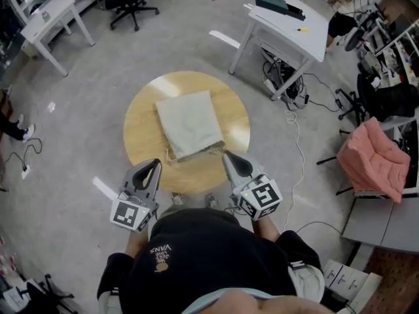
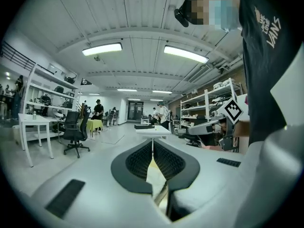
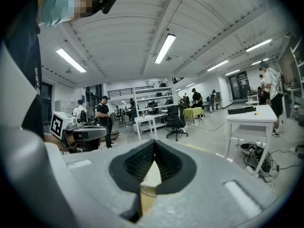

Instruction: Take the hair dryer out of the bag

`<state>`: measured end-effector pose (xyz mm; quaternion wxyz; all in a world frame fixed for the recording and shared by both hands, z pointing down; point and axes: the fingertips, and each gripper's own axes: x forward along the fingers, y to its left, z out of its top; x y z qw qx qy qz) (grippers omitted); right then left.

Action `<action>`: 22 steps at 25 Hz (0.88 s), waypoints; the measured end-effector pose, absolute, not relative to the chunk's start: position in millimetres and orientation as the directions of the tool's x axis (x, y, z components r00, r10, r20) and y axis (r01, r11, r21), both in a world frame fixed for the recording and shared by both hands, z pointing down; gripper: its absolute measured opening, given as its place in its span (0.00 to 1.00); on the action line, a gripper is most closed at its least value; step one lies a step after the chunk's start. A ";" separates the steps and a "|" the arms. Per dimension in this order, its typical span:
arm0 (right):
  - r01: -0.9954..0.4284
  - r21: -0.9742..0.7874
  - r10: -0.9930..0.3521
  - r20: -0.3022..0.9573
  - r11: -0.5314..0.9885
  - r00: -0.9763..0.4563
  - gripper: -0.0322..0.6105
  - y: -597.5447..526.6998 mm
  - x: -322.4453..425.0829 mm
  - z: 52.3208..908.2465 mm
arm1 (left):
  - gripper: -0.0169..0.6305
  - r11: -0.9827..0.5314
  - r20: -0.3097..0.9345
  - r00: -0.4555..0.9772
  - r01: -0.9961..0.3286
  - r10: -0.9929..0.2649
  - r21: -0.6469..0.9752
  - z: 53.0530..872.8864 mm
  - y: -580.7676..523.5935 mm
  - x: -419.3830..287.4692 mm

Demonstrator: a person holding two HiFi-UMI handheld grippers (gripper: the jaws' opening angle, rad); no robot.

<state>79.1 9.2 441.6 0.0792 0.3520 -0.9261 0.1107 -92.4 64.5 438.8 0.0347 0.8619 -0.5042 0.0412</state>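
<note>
The bag (image 1: 188, 124) lies mid-surface (image 1: 141, 126), its long axis running from the near edge to the far edge. The hair dryer is not visible, probably inside. The left gripper (image 1: 156, 165) and right gripper (image 1: 227, 156) hover at the near edge, jaws clenched on nothing, one beside each near bag corner. The right looks slightly nearer.

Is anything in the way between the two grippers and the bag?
Nothing visible. Only bare round table lies between the bag and the shut left gripper and right gripper. No hair dryer shows.
</note>
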 end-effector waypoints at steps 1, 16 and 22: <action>-0.682 -0.150 -0.647 0.227 0.716 -0.728 0.05 10.2 75.5 442.6 | 0.04 -0.506 0.110 0.505 -0.862 -0.856 0.023 441.3 62.5 -95.9; -0.812 -0.137 -0.771 0.258 0.567 -0.582 0.05 12.3 56.3 455.1 | 0.05 -0.709 0.196 0.691 -0.705 -0.696 -0.030 492.9 31.5 -98.2; -0.808 -0.142 -0.770 0.245 0.572 -0.589 0.05 -1.1 61.4 460.2 | 0.05 -0.733 0.261 0.701 -0.680 -0.664 -0.039 523.8 19.6 -78.8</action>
